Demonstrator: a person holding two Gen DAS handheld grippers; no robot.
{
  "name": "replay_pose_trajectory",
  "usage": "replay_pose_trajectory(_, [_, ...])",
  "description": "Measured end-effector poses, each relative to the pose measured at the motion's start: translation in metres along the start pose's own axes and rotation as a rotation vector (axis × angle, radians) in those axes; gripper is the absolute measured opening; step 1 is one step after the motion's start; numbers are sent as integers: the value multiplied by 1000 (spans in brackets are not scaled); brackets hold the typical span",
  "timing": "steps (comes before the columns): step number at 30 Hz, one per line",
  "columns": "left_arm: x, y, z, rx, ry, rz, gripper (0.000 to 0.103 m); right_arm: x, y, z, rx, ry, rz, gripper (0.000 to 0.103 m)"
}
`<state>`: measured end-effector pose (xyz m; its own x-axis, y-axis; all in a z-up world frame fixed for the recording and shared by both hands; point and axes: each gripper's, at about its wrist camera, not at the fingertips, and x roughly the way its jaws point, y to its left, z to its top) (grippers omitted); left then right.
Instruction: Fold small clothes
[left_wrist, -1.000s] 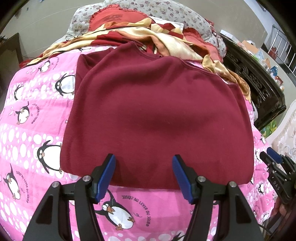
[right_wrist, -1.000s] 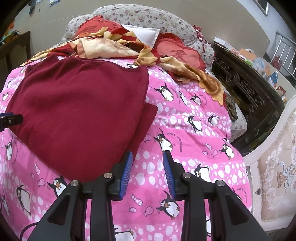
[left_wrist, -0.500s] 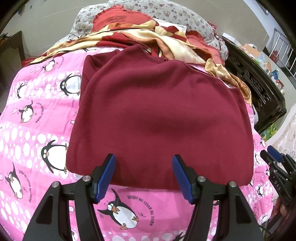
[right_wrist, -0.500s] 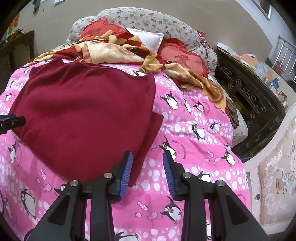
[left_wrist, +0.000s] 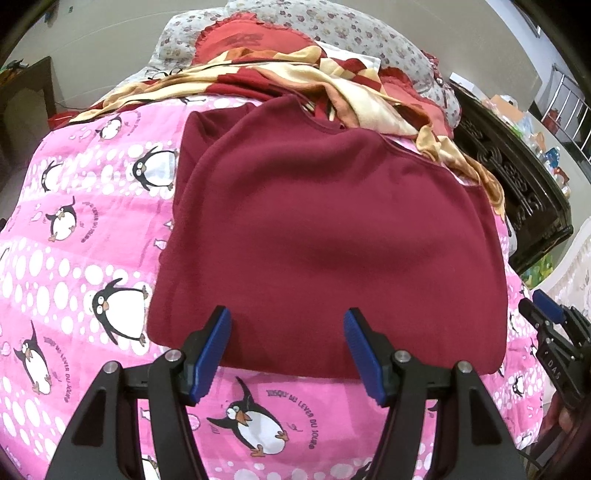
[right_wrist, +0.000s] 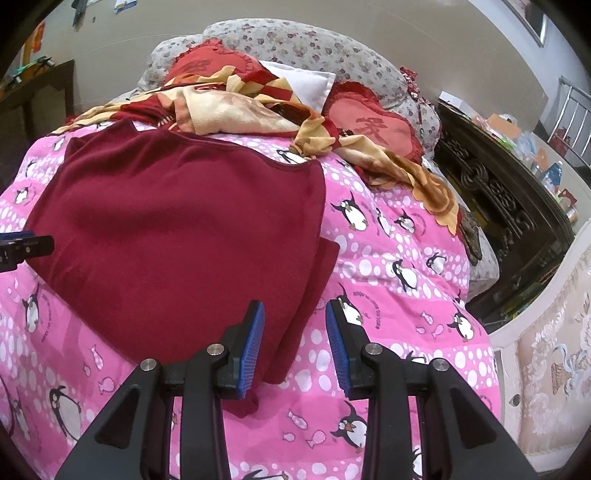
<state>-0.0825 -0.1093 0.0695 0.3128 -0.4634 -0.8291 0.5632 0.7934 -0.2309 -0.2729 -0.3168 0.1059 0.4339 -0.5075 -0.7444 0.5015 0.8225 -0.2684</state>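
Observation:
A dark red fleece top (left_wrist: 332, 240) lies flat on the pink penguin bedspread (left_wrist: 74, 240), sleeves folded in. My left gripper (left_wrist: 288, 347) hovers over its near hem, open, nothing between the blue pads. In the right wrist view the same top (right_wrist: 177, 240) fills the left half, with a folded sleeve edge (right_wrist: 321, 273) sticking out on its right side. My right gripper (right_wrist: 295, 343) is open above the top's near right corner, pads apart and empty. The right gripper's tip (left_wrist: 550, 317) shows at the far right of the left wrist view; the left gripper's tip (right_wrist: 22, 247) shows at the left edge of the right wrist view.
A red and cream blanket (right_wrist: 240, 110) is bunched at the head of the bed against red cushions (right_wrist: 373, 125) and a floral pillow (right_wrist: 295, 40). A dark carved cabinet (right_wrist: 509, 206) stands right of the bed. A pale embroidered chair (right_wrist: 554, 369) is at the near right.
Both views have shifted slightly, so the top sits a little further right in each frame. Neither gripper's jaws have changed and the top has not moved on the bed.

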Motion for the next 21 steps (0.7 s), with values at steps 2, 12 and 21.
replay_pose_trajectory(2, [-2, 3, 0, -7, -6, 5, 67, 0, 3, 5, -1, -10, 15, 45])
replay_pose_trajectory(12, [-4, 41, 1, -91, -30, 56, 67, 57, 33, 42, 77, 69, 331, 45])
replay_pose_trajectory(21, [-1, 76, 7, -152, -42, 83, 67, 59, 82, 121, 57, 43, 553, 45])
